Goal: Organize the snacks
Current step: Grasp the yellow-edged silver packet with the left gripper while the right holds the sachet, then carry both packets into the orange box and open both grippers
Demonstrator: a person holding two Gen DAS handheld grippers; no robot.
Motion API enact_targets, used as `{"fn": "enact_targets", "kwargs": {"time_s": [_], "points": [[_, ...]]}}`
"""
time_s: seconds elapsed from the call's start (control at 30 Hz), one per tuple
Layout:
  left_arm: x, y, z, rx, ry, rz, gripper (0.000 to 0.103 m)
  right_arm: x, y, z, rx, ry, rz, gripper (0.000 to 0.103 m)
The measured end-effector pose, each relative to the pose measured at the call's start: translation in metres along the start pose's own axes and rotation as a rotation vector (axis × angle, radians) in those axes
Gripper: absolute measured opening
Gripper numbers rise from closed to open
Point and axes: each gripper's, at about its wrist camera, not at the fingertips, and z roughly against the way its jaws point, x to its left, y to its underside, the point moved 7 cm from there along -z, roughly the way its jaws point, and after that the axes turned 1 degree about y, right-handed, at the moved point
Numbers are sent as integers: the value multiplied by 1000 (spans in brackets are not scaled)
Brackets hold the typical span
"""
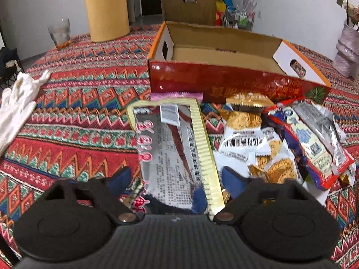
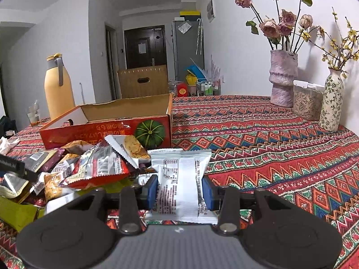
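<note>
In the left wrist view a long silver packet with a gold edge (image 1: pixel 175 148) lies on the patterned cloth in front of an open red cardboard box (image 1: pixel 224 85). My left gripper (image 1: pixel 177 177) straddles the packet's near end. Its blue pads (image 1: pixel 122 178) stand just off the packet's sides, so the gripper is open. A heap of mixed snack packets (image 1: pixel 280 145) lies to the right of it. In the right wrist view my right gripper (image 2: pixel 179 192) is shut on a white snack packet (image 2: pixel 179 179), held to the right of the heap (image 2: pixel 94 168). The red box (image 2: pixel 107 132) stands behind.
A yellow thermos jug (image 2: pixel 58 89) and a glass (image 1: pixel 60 33) stand at the back left, and a white glove (image 1: pixel 18 105) lies on the left. Two vases (image 2: pixel 283 78) (image 2: pixel 332 103) and a clear container (image 2: pixel 307 100) line the right wall. A brown carton (image 1: pixel 187 2) stands behind the table.
</note>
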Motion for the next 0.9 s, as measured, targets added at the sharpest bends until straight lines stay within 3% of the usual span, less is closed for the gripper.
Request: {"fn": "enact_targets", "kwargs": {"time_s": [0.37, 0.47, 0.9], "points": [[9, 0, 10, -24, 55, 13, 55, 8, 1, 0, -1, -11, 1, 40], [10, 0, 15, -37, 67, -1, 43, 9, -2, 3, -9, -8, -2, 40], [14, -36, 54, -171, 78, -30, 40, 17, -34, 5, -72, -27, 11, 40]]}}
